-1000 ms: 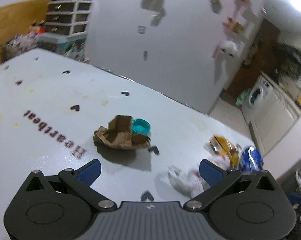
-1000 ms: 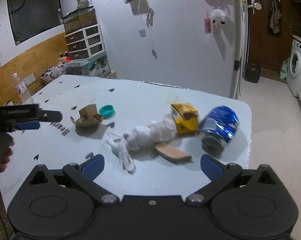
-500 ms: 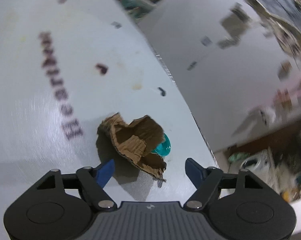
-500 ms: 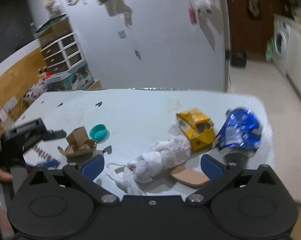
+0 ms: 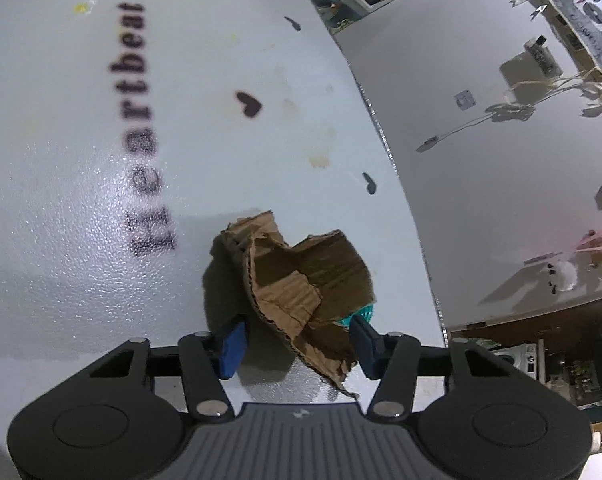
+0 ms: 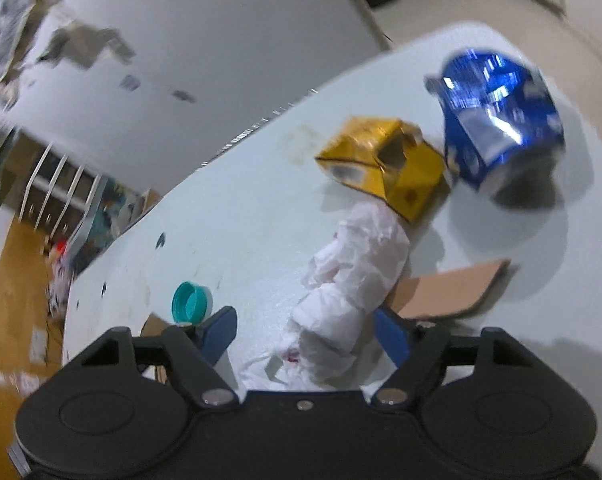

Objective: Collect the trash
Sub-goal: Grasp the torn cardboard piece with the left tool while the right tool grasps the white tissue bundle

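Brown corrugated cardboard (image 5: 301, 292), torn and crumpled into a rough cup with ragged edges and an exposed fluted rim, lies on the pale table (image 5: 81, 200) right between the blue pads of the left gripper (image 5: 297, 340). Its jaws have just been closing around the scrap; the right pad sits against the cardboard's edge, the left pad stands just clear of it, so no firm grip shows. A teal bottle cap (image 5: 361, 314) peeks out from behind the cardboard, just ahead of the right pad.

White crumpled tissue (image 6: 349, 292), wadded into a lumpy roll with a few reddish marks, lies between the fingers of the right gripper (image 6: 305, 336). Those jaws too have just been closing, with the tissue between them; a gap is left at the left pad, and the right pad is near its side. Ahead of this gripper and touching the tissue's far end sits a dented yellow carton (image 6: 389, 168), with a crushed blue can (image 6: 497, 120) just beyond it. A flat cardboard piece (image 6: 449, 292) lies beside the right finger.
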A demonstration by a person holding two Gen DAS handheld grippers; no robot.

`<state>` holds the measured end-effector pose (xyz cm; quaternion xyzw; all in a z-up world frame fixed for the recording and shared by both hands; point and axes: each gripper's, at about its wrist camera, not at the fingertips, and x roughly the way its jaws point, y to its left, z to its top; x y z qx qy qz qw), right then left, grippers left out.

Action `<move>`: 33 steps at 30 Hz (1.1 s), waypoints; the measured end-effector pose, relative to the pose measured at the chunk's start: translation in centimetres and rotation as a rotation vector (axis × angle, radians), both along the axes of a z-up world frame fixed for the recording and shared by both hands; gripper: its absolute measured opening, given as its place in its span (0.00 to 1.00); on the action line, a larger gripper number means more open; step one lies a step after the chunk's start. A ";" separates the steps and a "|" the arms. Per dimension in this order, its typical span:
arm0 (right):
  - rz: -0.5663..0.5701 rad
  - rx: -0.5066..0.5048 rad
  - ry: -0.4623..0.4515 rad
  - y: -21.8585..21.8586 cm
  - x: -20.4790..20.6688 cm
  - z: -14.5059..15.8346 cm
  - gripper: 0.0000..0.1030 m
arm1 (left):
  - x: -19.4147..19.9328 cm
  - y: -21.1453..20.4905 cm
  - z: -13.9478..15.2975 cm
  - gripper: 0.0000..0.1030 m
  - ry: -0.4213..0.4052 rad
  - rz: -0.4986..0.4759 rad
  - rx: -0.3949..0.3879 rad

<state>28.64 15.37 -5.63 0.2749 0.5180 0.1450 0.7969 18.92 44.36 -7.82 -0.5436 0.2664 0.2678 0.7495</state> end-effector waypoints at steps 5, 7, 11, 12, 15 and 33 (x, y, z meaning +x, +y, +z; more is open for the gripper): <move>-0.053 0.022 0.089 0.4 0.6 -1.9 0.62 | 0.3 0.2 -0.8 0.40 -0.016 0.023 -0.028; -0.042 0.048 0.103 0.4 0.7 -2.5 0.48 | 0.4 0.2 -1.1 0.27 -0.014 0.018 -0.037; 0.046 0.038 0.079 0.2 0.4 -2.6 0.41 | 0.3 0.1 -1.1 0.04 0.010 -0.008 -0.028; 0.070 0.027 0.069 0.2 0.4 -2.5 0.41 | 0.3 0.1 -1.0 0.02 0.014 -0.012 -0.022; 0.124 -0.002 0.030 0.2 0.2 -1.8 0.40 | -0.1 -0.2 -0.5 0.02 0.019 -0.029 0.002; 0.385 -0.180 -0.211 -0.9 -3.1 3.4 0.39 | -5.0 -4.4 4.3 0.02 0.117 -0.241 0.244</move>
